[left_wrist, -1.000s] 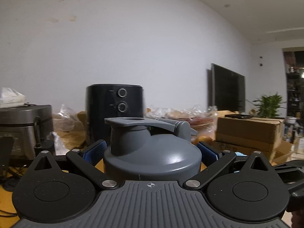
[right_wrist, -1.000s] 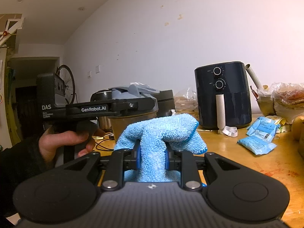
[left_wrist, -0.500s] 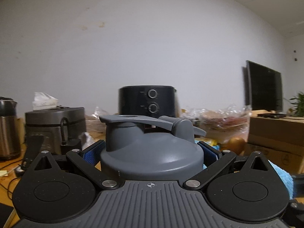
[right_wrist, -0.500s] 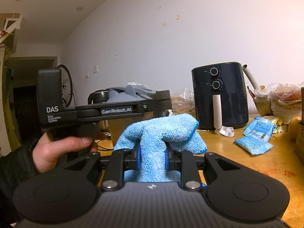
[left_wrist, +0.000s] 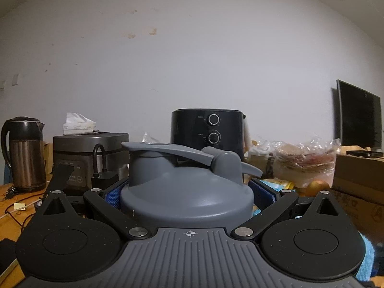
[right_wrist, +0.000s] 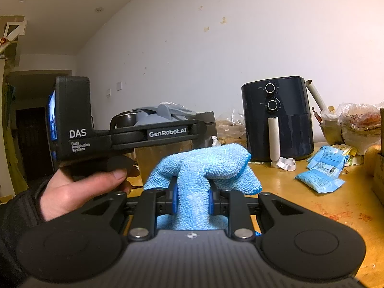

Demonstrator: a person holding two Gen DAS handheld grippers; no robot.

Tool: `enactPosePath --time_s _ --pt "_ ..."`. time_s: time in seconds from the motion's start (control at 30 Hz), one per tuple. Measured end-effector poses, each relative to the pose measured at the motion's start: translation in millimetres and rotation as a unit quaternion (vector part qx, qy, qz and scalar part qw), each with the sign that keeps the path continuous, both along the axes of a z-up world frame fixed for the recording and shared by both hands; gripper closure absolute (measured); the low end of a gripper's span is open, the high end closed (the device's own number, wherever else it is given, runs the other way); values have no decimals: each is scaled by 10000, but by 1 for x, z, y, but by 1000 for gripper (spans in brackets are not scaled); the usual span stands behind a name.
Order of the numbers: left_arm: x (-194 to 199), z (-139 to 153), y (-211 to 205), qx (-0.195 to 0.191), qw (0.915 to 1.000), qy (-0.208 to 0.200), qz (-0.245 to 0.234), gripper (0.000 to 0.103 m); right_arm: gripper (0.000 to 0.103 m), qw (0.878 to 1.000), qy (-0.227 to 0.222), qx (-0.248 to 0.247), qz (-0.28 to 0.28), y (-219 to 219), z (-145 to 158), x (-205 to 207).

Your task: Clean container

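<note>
A grey shaker container [left_wrist: 187, 192] with a flip-cap lid fills the middle of the left wrist view, and my left gripper [left_wrist: 189, 193] is shut on it, blue pads against both sides. In the right wrist view the same container [right_wrist: 163, 114] shows above the left gripper's black body, held by a hand [right_wrist: 79, 189]; its lower part is hidden. My right gripper [right_wrist: 193, 195] is shut on a light blue microfibre cloth [right_wrist: 206, 165], which bunches up over the fingers, just right of and below the container.
A black air fryer [right_wrist: 278, 120] stands at the back of the wooden table [right_wrist: 312, 204]. Blue packets [right_wrist: 321, 165] lie right of it. A rice cooker [left_wrist: 88, 153] and a kettle [left_wrist: 24, 151] stand at the left. Cardboard boxes [left_wrist: 357, 175] and bagged food sit at the right.
The left gripper with the container has swung leftward, so the air fryer moved right in its view and the kettle came in. The right gripper and cloth have barely moved.
</note>
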State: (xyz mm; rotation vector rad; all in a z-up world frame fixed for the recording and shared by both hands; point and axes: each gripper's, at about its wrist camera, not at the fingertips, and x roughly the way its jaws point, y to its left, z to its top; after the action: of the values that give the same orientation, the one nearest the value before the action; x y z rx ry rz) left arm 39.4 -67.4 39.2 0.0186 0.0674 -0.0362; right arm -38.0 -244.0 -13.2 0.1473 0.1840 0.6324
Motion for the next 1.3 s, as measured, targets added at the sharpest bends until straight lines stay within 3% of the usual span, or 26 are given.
enactPosePath --time_s 0.33,0.77,0.87,1.3 --pt "-2 2 -3 -31 9996 10 284 0 82 10000 31 -6 8 0 -1 0" --pt "-4 0 -7 -14 9996 21 279 0 82 10000 24 -34 32 2 0 7" --pt "-5 0 -7 -27 9995 6 323 8 82 10000 22 -42 35 2 0 9" --pt "-8 2 -5 -10 9996 69 258 8 82 10000 22 -50 39 3 -2 6"
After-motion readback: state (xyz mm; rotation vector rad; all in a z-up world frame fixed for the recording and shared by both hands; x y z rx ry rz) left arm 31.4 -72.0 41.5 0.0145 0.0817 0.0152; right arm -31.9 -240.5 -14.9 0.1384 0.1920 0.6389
